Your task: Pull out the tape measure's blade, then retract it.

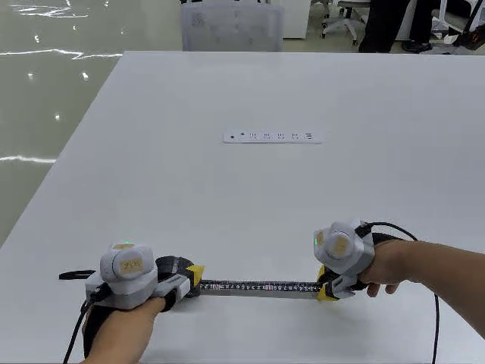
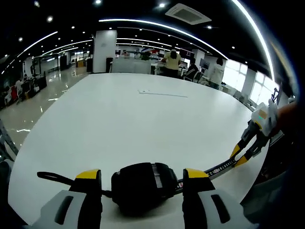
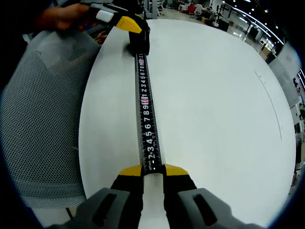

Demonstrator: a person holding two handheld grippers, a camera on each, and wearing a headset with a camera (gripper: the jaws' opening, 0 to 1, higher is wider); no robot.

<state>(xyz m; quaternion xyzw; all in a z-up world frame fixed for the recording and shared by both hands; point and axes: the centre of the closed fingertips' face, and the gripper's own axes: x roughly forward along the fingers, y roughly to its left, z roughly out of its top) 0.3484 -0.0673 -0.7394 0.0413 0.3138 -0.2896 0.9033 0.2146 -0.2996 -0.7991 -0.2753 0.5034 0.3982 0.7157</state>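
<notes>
1. My left gripper (image 2: pixel 142 174) has its 2 yellow-tipped jaws set wide, 1 on each side of the black body of the tape measure (image 2: pixel 140 186), which they clamp between them. The body rests on the white table (image 1: pixel 227 189) near my edge, at the lower left of the head view, where the left gripper (image 1: pixel 182 282) holds the tape measure (image 1: pixel 173 269).

2. My right gripper (image 3: pixel 152 169) has its jaws drawn almost together, pinching the free end of the blade (image 3: pixel 144 105). In the head view the right gripper (image 1: pixel 326 285) sits at the lower right, well apart from the left gripper.

3. The blade (image 1: pixel 261 287) is out of the body and runs straight between the 2 grippers, low over the table. In the right gripper view its printed scale faces up; the digits 1 to 9 are readable and rise away from my jaws toward the tape measure (image 3: pixel 139 40), where the left gripper (image 3: pixel 128 24) grips it.

4. In the left gripper view the blade (image 2: pixel 221 167) leaves the right side of the body and reaches the right gripper (image 2: pixel 244 153).

5. A black strap (image 1: pixel 76 274) trails from the body to the left, flat on the table.

6. A white power strip (image 1: pixel 273 137) lies further out on the table, well apart from the work.
</notes>
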